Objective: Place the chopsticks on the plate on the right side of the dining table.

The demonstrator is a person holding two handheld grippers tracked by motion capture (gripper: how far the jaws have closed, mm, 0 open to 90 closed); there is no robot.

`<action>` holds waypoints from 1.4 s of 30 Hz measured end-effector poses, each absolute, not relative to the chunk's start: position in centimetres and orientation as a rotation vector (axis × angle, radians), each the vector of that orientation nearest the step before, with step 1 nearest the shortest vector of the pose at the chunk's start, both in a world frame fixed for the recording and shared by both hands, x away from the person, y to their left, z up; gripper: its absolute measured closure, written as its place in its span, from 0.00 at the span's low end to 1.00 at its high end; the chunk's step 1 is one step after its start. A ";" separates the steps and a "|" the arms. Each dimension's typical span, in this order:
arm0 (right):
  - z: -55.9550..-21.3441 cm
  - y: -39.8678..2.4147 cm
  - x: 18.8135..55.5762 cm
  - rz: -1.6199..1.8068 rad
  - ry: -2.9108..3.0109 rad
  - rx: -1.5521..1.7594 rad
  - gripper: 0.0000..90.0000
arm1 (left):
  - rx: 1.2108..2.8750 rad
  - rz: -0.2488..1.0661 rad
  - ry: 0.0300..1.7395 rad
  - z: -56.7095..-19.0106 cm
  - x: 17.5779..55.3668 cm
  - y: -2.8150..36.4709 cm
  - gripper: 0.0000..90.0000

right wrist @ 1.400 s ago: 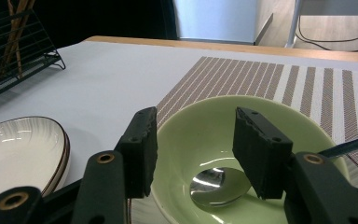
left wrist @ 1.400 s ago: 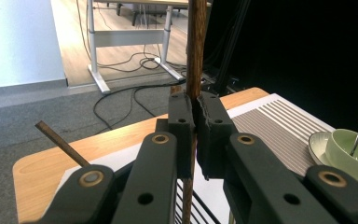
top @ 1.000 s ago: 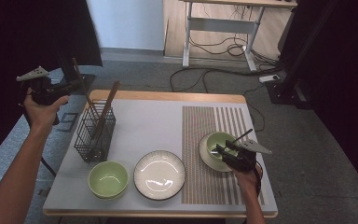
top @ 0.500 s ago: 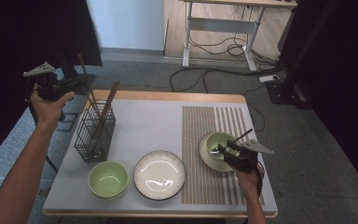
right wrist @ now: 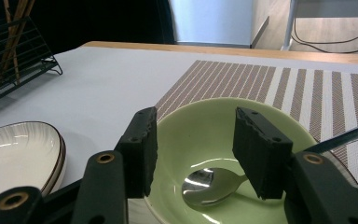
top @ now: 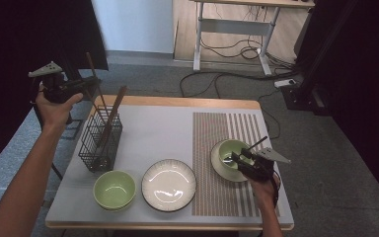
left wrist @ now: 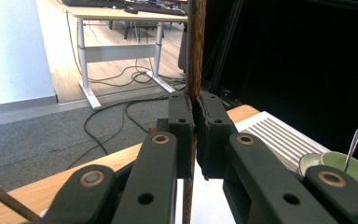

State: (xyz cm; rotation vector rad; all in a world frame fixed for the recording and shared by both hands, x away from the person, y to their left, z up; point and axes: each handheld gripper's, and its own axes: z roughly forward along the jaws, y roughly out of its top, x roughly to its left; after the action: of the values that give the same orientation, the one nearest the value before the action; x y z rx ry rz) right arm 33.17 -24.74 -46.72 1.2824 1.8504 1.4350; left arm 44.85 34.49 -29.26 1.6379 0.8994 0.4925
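In the high view my left gripper (top: 85,85) is held up beyond the table's left rear corner, shut on a dark brown chopstick (top: 92,68) that stands nearly upright. In the left gripper view the jaws press on that chopstick (left wrist: 196,46). Just right of it stands a black wire basket (top: 100,140) holding more chopsticks (top: 116,104). My right gripper (top: 235,159) rests at a green bowl (top: 227,146) on the striped placemat. In the right gripper view it (right wrist: 196,145) is open over the bowl (right wrist: 200,126), above a metal spoon (right wrist: 205,186) lying inside.
A second green bowl (top: 114,189) and a white plate (top: 169,185) sit along the table's front edge. The striped placemat (top: 212,128) covers the right half. A desk with cables (top: 237,34) stands on the floor behind the table.
My left hand has shifted a little to the right, toward the basket, with the chopstick still in its jaws. The right gripper has stayed at the bowl.
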 end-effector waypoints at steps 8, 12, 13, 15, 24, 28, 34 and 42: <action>-46.7 -24.7 33.2 1.433 1.853 1.280 0.55 | 1.644 0.493 0.887 -29.2 44.7 34.0 0.94; -46.7 -24.7 33.1 1.435 1.851 1.280 0.55 | 1.645 0.482 0.883 -29.3 44.8 33.8 0.94; -46.7 -24.8 33.1 1.438 1.847 1.282 0.55 | 1.645 0.481 0.881 -29.3 44.8 33.6 0.94; -46.7 -24.8 33.2 1.437 1.847 1.283 0.55 | 1.643 0.480 0.879 -29.2 44.8 33.6 0.94; -46.6 -24.6 33.2 1.441 1.853 1.274 0.55 | 1.649 0.458 0.871 -29.7 44.4 32.9 0.94; -46.5 -24.4 33.2 1.446 1.854 1.266 0.55 | 1.656 0.451 0.867 -29.9 44.0 32.6 0.94; -46.3 -24.2 33.3 1.453 1.858 1.258 0.55 | 1.662 0.444 0.859 -30.4 43.5 32.1 0.94; -45.9 -23.9 33.1 1.475 1.861 1.242 0.55 | 1.667 0.438 0.851 -31.0 42.5 31.4 0.94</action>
State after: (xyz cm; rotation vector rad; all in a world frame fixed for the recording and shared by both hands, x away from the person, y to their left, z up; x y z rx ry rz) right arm 33.14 -23.93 -45.95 1.2420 1.8614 1.4752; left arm 42.48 31.41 -30.99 1.6671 0.8506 0.4383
